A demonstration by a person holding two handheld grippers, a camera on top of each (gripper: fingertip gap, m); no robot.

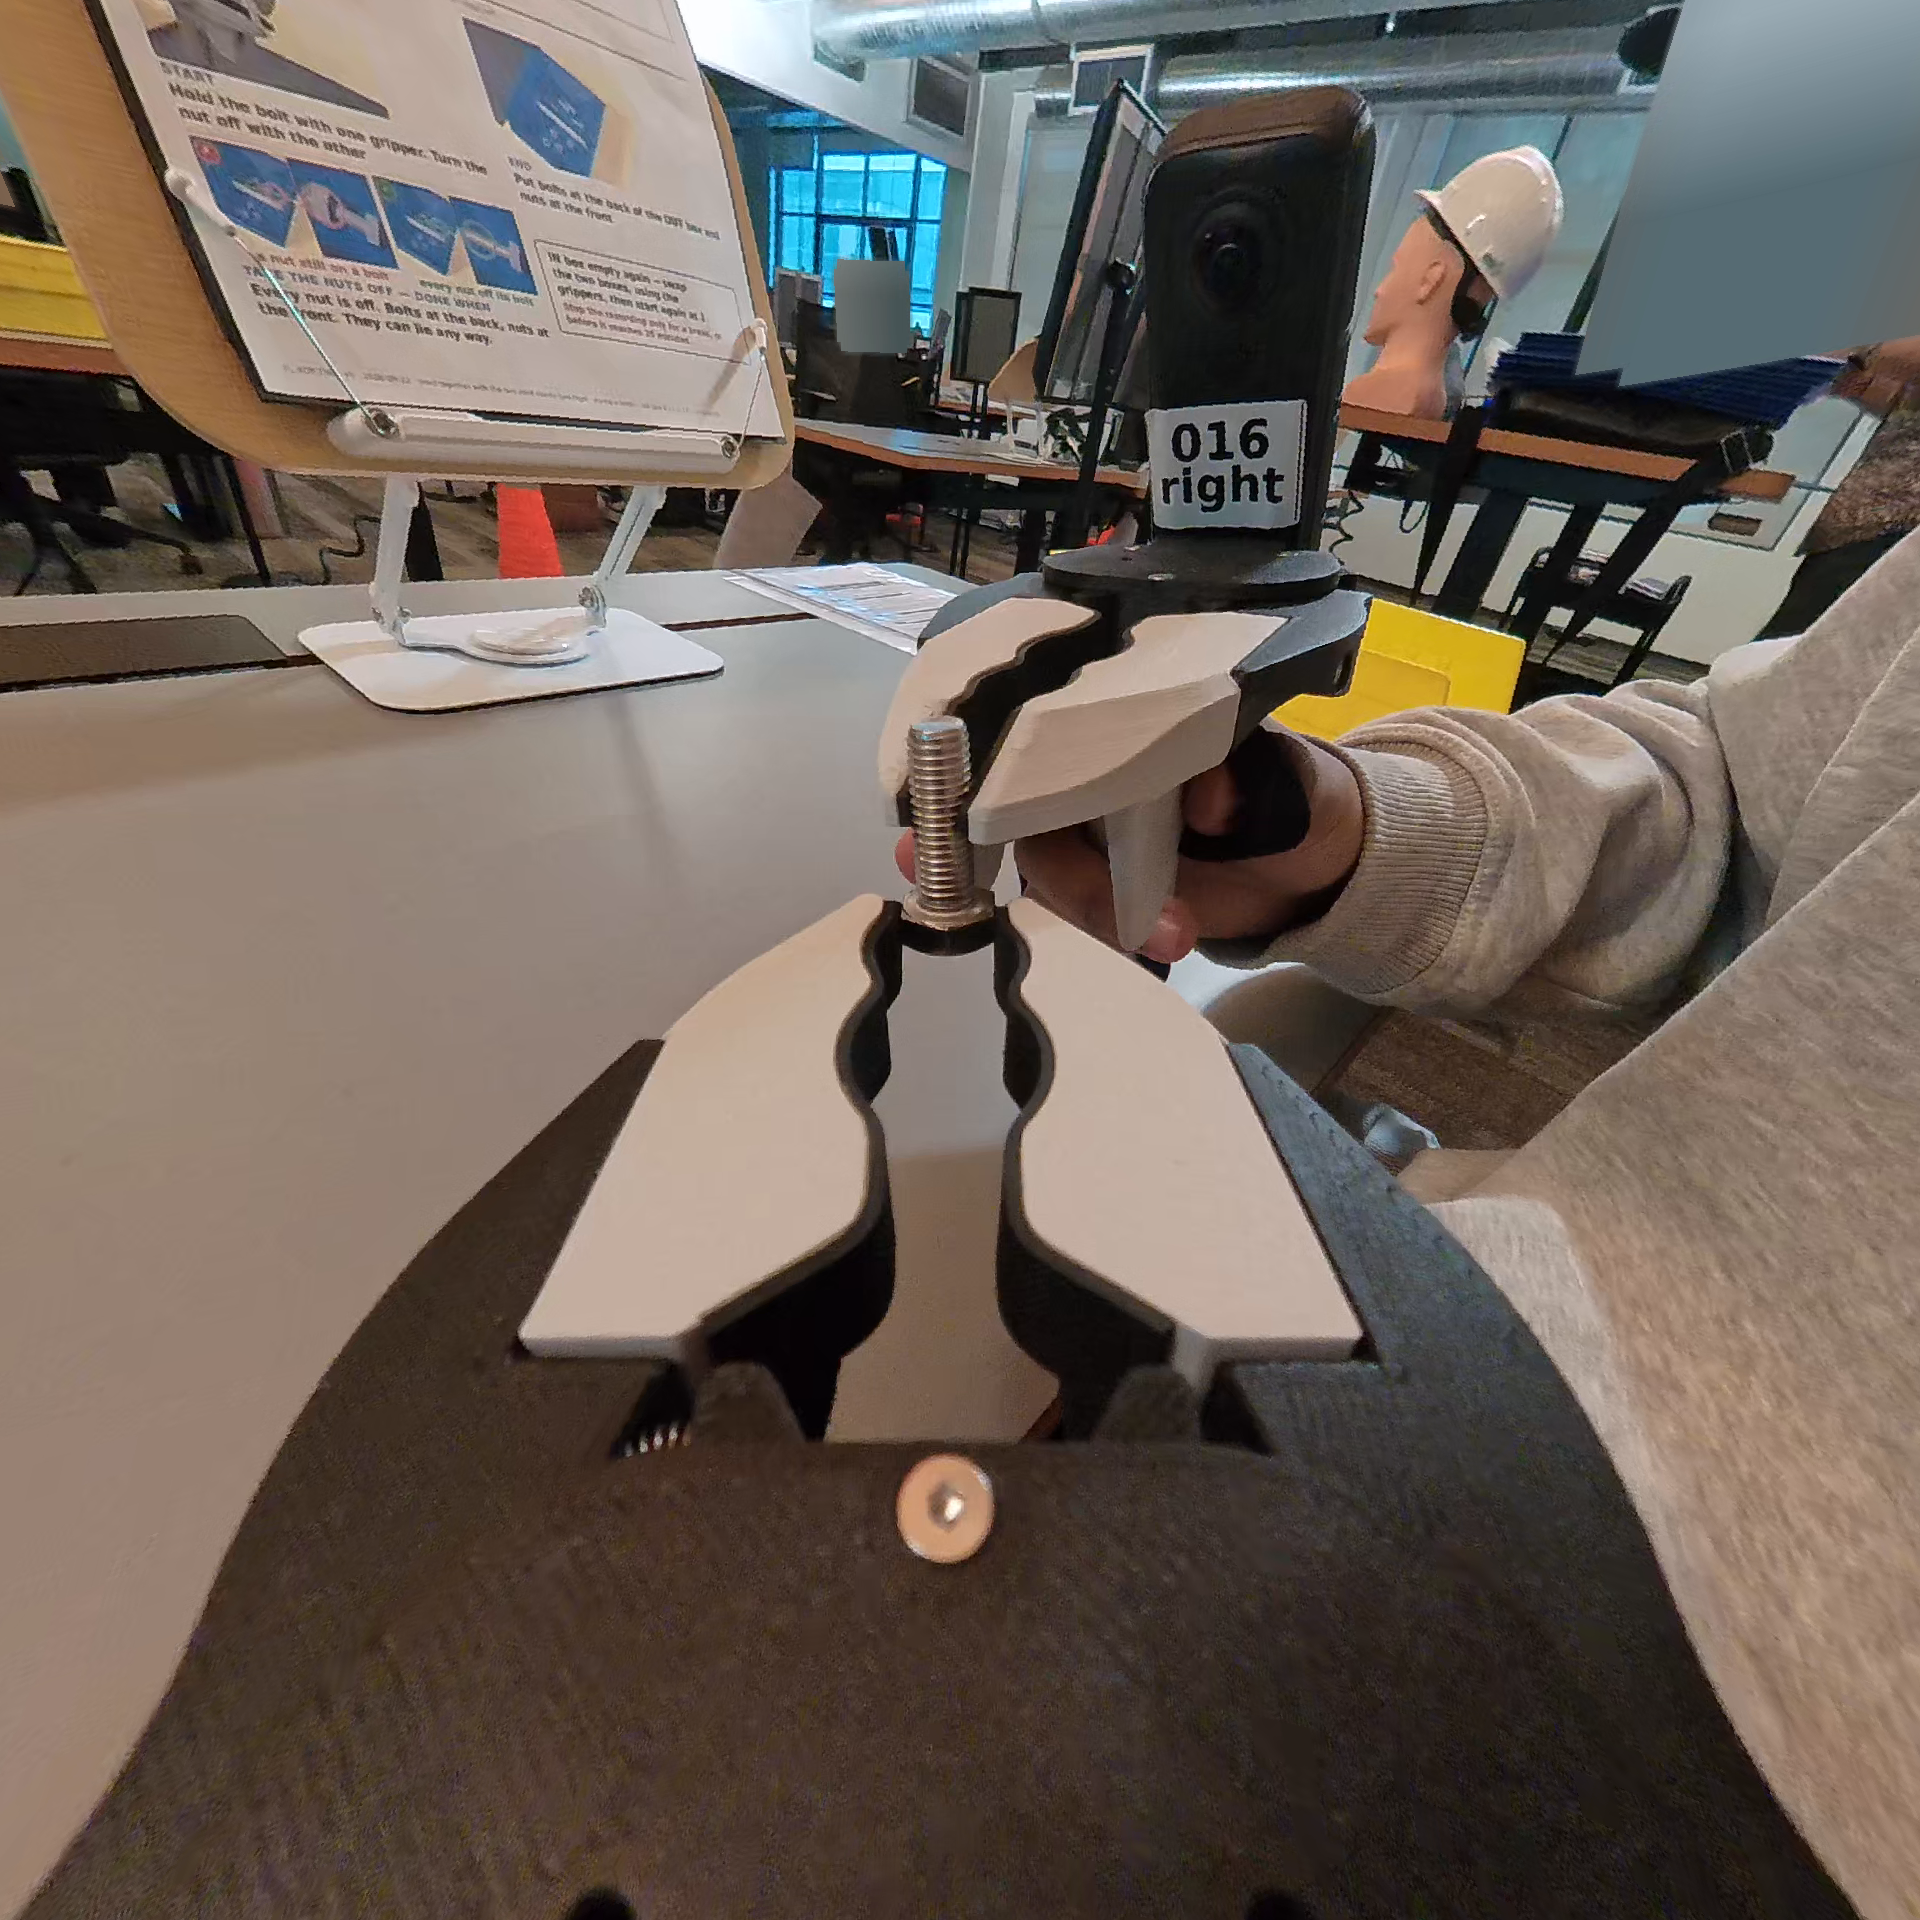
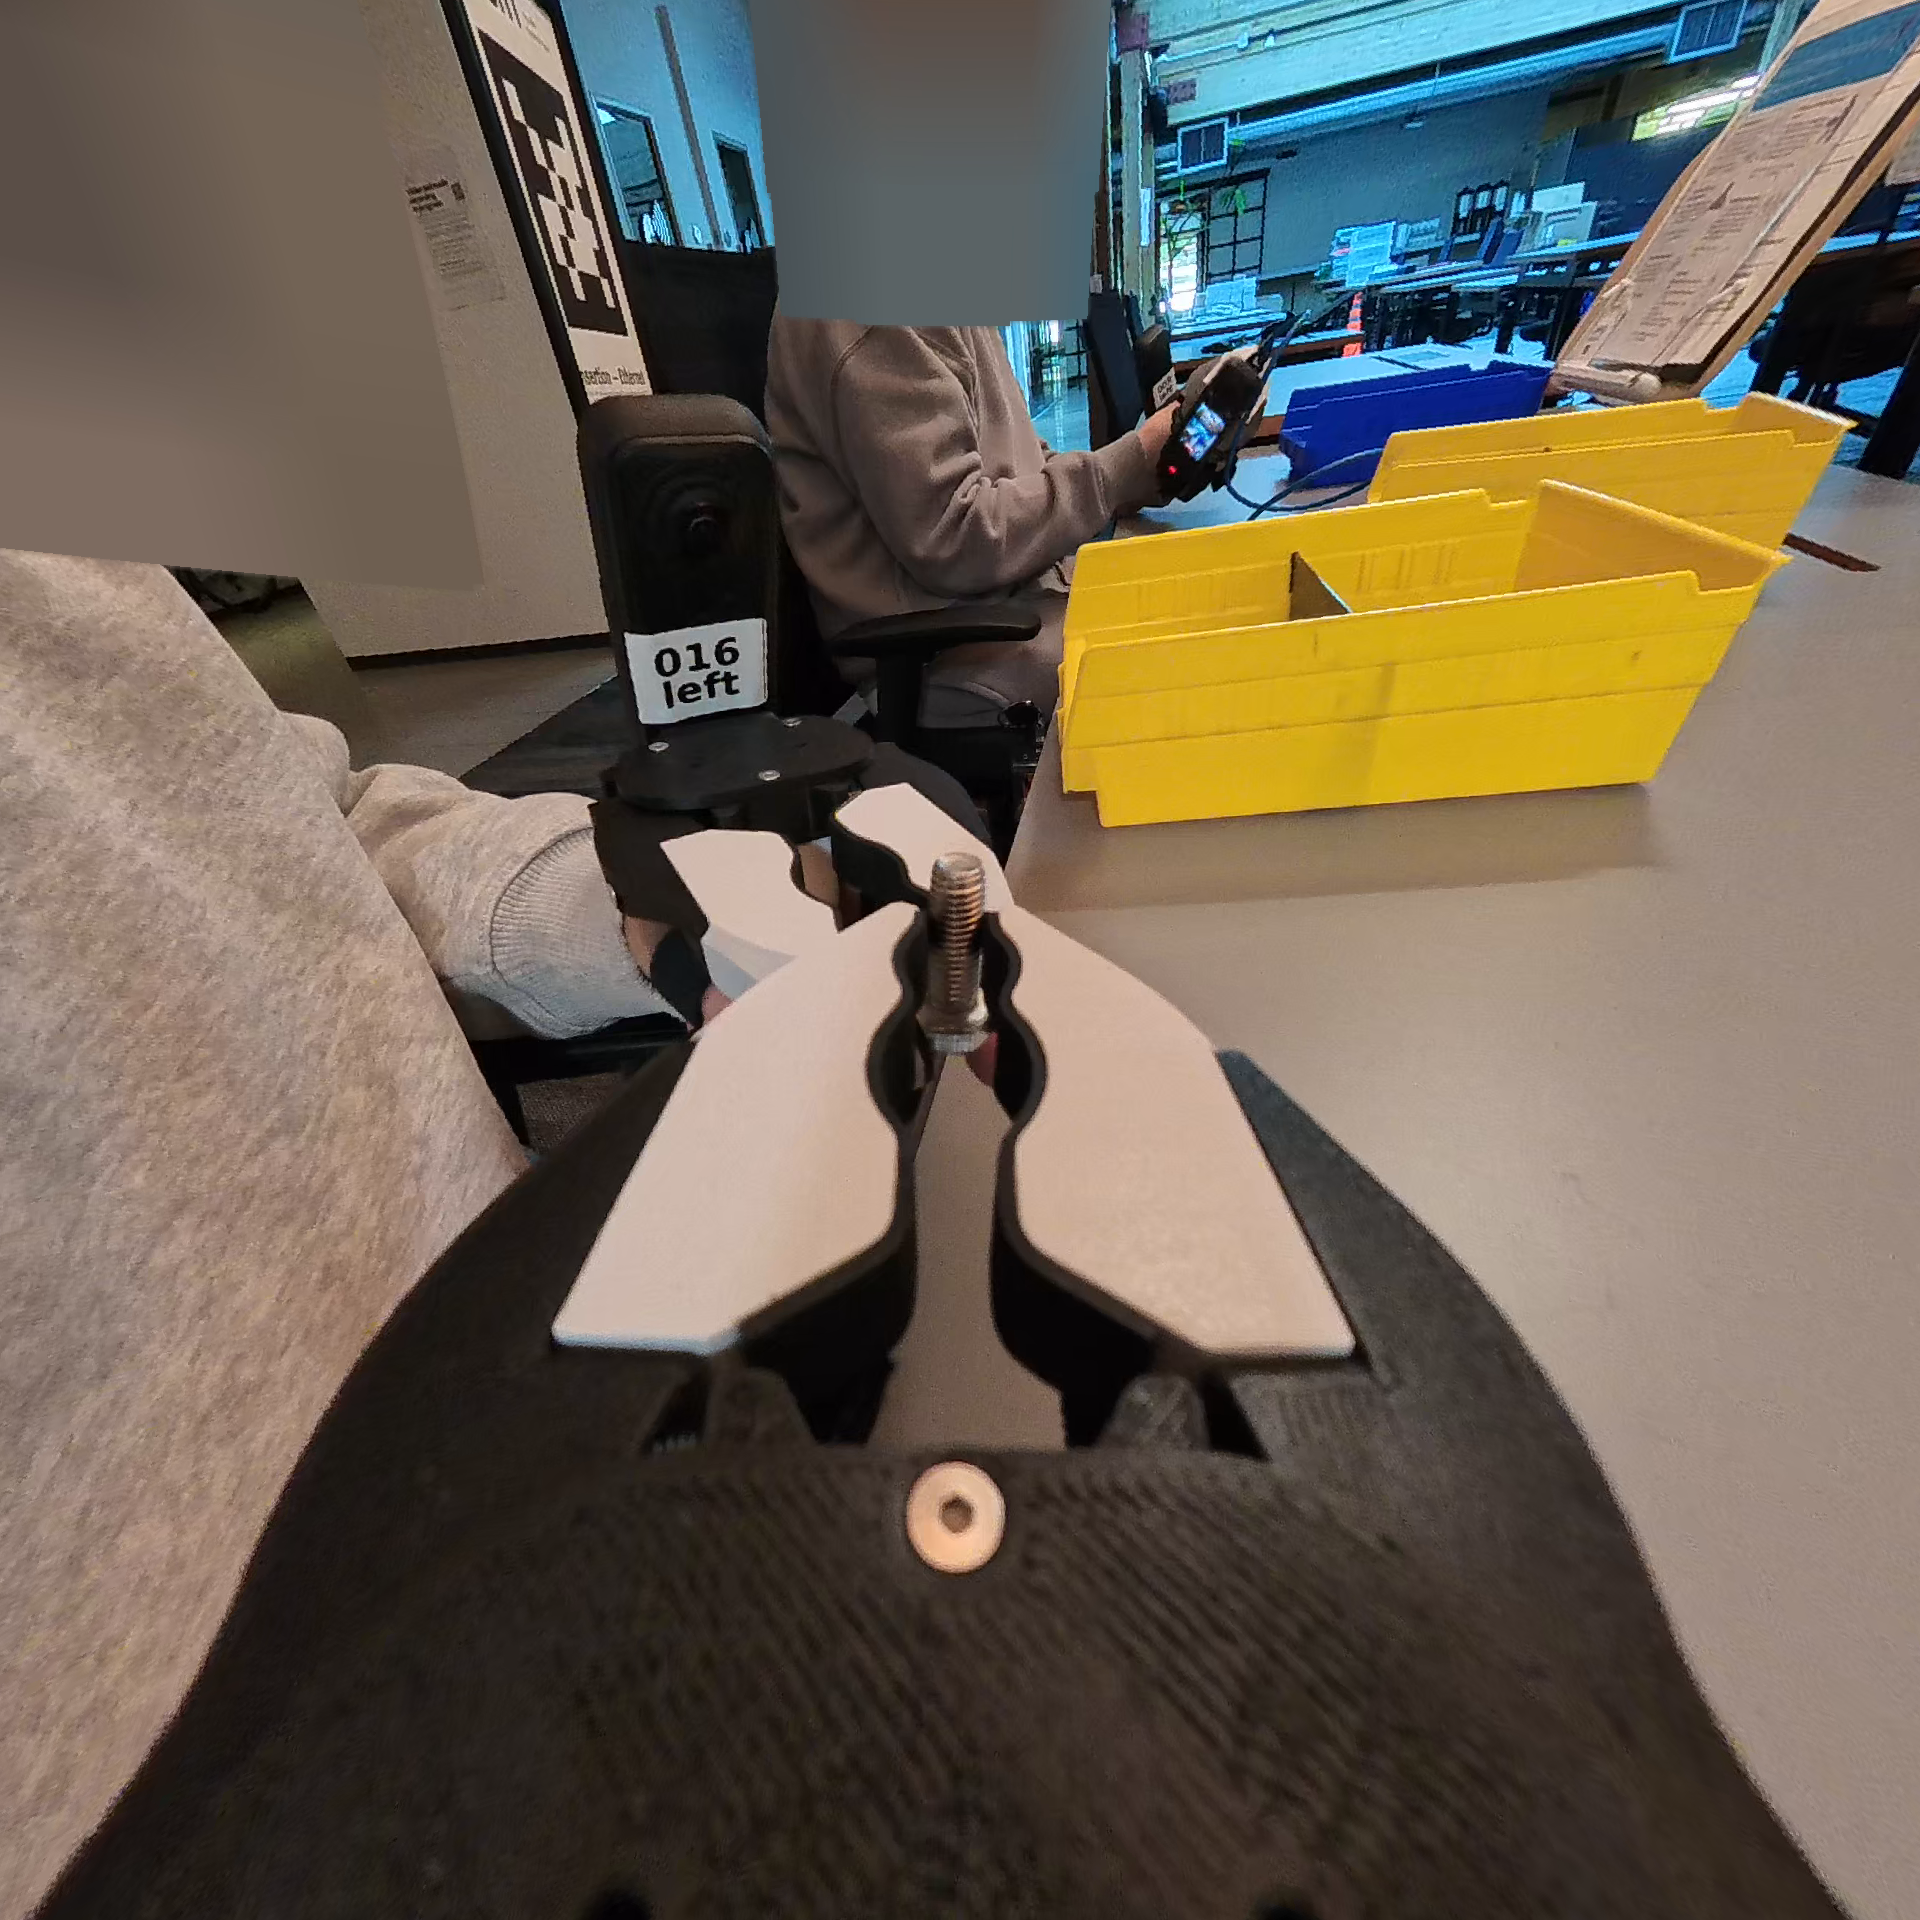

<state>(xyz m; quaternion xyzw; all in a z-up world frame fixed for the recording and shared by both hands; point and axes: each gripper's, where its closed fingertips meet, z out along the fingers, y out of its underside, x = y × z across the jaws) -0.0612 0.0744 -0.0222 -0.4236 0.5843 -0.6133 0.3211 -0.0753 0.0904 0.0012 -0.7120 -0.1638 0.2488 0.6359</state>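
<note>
In the left wrist view, the left gripper (image 1: 943, 920) fills the lower half of the frame, its white jaws clenched on the hexagonal head of a steel bolt (image 1: 940, 821) that stands upright at frame centre. Just above, the right gripper (image 1: 951, 805) comes in from the right, held by a hand (image 1: 1174, 862) in a grey sleeve (image 1: 1538, 831), its jaws closed around the threaded shank near the top. A grey tabletop (image 1: 364, 935) spreads across the left, with a white document stand (image 1: 499, 634) carrying a printed sheet at upper left. A mannequin head wearing a white hard hat (image 1: 1496, 223) sits at upper right. In the right wrist view, the right gripper (image 2: 954, 961) occupies the lower centre, its jaws grasping the bolt (image 2: 956, 956) along the threads, the bolt's tip poking above them. The left gripper (image 2: 831, 883) lies just behind, partly hidden, so its grip cannot be seen from here. Two yellow bins (image 2: 1382, 717) stand on the tabletop (image 2: 1558, 1039) at right centre, the nearer one split by a divider, with a blue bin (image 2: 1413, 405) farther back. A seated person in a grey sweatshirt (image 2: 914, 468) holds a device at upper centre.
</note>
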